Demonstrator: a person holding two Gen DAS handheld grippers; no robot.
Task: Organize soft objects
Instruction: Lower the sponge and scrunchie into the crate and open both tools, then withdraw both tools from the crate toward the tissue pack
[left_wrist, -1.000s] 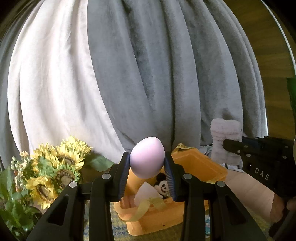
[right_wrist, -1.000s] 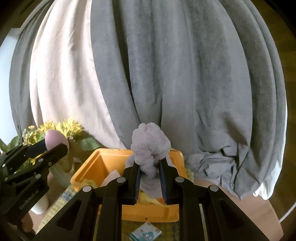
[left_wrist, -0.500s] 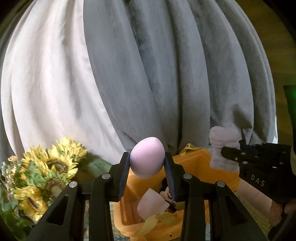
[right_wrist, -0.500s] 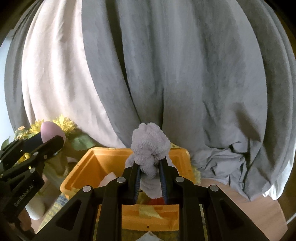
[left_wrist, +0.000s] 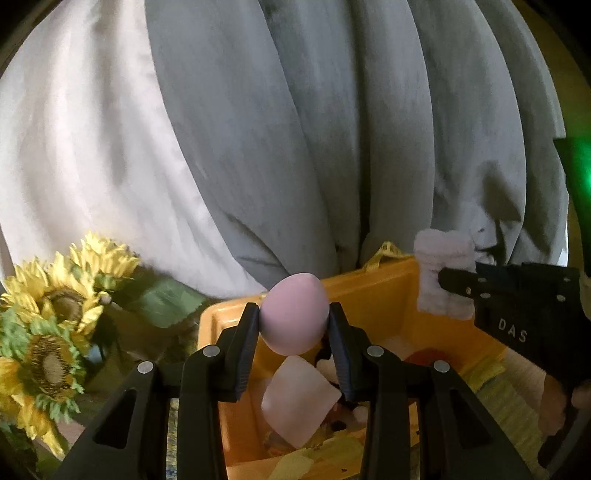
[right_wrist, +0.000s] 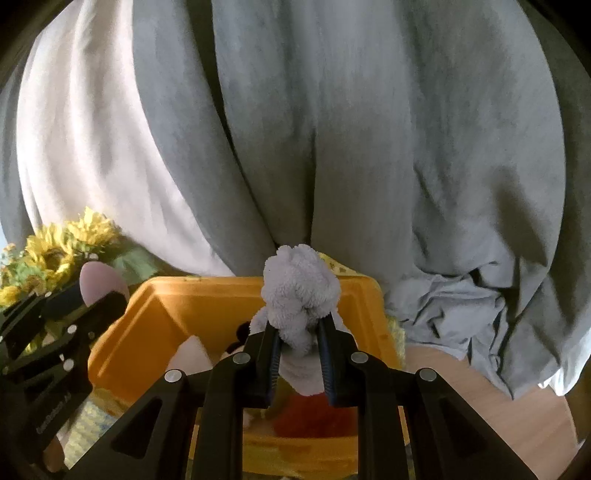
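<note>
Moved forward since a second ago, both now over the orange bin (left_wrist: 373, 291), which fills more of each view. Left tongs (left_wrist: 294, 321) clamped on pink egg (left_wrist: 294, 317), held above the bin's left part, over a pale square pad (left_wrist: 299, 402). Right tongs (right_wrist: 299, 341) pinched tight on grey plush toy (right_wrist: 299, 291), above the bin's middle. Sunflowers (left_wrist: 55, 306) just left of bin; grey drape (right_wrist: 369, 147) behind.

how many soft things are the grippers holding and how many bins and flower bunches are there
Held soft things: 2, pink egg in left gripper, grey plush in right gripper
Orange bins: 1
Sunflower bunches: 1
Total: 4
</note>
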